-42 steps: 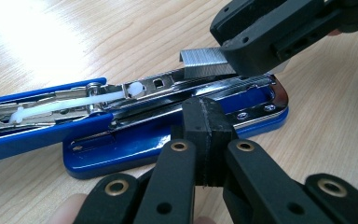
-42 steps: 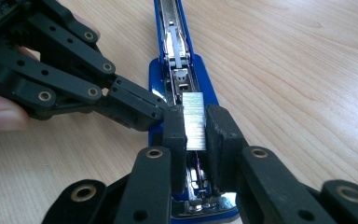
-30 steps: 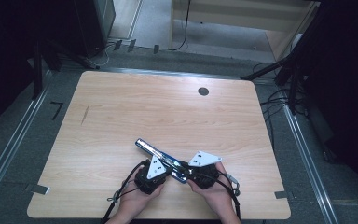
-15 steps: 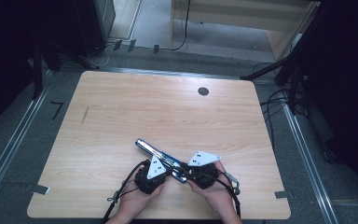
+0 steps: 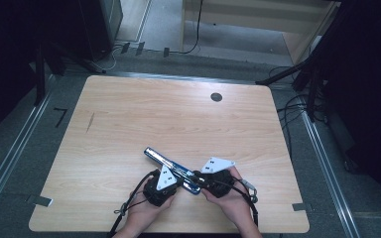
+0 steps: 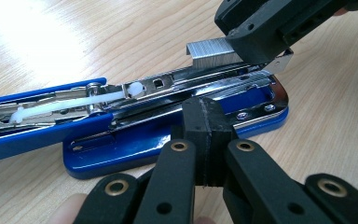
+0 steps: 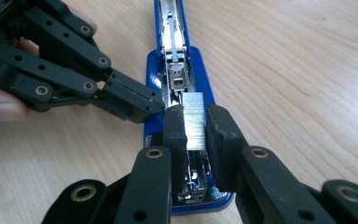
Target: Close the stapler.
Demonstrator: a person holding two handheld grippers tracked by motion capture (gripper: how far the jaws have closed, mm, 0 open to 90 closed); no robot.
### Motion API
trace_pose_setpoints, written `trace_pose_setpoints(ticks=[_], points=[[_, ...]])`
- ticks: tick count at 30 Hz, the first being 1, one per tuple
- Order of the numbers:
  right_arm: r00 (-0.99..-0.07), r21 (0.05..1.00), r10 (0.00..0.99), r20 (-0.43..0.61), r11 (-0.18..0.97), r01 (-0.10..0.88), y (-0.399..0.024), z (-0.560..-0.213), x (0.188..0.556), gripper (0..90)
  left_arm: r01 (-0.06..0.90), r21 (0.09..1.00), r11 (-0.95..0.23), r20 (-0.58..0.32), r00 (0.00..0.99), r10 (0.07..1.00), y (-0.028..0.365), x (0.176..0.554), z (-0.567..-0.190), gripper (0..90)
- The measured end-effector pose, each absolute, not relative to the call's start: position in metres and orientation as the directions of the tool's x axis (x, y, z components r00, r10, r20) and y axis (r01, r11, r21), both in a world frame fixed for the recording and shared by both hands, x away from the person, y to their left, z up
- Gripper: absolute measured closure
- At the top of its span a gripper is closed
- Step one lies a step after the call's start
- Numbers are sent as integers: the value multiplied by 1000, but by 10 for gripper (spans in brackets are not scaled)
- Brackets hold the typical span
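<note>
So from the high view you mostly get the layout: a blue stapler (image 5: 171, 168) lying open near the front edge of a light wood-grain table (image 5: 144, 114), with both hands crowded over its near end, and a small dark round grommet (image 5: 217, 97) way off toward the far edge. You can't really see what's being held from up there. The right gripper view fixes that: the right gripper (image 7: 196, 123) has its two blocky black jaws clamped on a strip of staples (image 7: 195, 120), shiny silver with fine ribbing, held right over the stapler's open metal channel. The left gripper view shows the same strip from the side, sticking out of the other gripper as a little folded-metal block. It also shows the left gripper (image 6: 204, 140) with its jaws pressed together with nothing between them, the tips sitting against the glossy blue base. The white plastic pusher (image 6: 70, 103) lies along the chrome rail.
</note>
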State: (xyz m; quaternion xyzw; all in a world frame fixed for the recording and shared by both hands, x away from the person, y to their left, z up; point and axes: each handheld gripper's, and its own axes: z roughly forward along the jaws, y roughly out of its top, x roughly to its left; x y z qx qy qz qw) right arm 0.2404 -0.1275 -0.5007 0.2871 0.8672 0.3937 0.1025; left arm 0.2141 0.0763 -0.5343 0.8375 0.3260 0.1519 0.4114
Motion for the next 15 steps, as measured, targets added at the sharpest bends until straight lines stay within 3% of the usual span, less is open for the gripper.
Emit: trace_pose_setpoints(ticks=[15], points=[[-825, 692, 562, 57, 573, 438, -124, -496, 245, 800, 419, 787, -453, -11, 743, 669, 77, 215, -534, 900]])
